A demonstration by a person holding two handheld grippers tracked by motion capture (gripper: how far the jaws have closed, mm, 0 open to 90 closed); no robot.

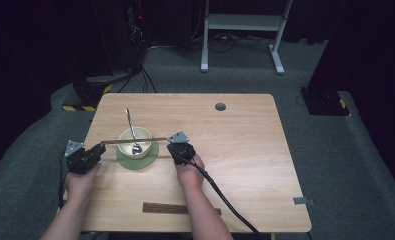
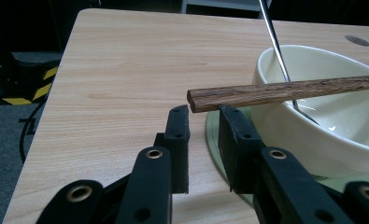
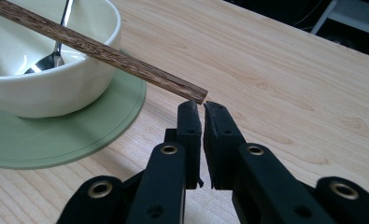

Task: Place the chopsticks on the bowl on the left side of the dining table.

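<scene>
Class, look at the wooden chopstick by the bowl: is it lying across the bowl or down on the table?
Across: the wooden chopstick spans the bowl's rim, its ends jutting out past both sides.

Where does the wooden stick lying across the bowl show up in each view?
High view: wooden stick spans the bowl, centre-left.
Left gripper view: it enters from the right, ending above the jaws.
Right gripper view: it slants from top left to the jaw tips.
Shared landmark: the bowl.
</scene>
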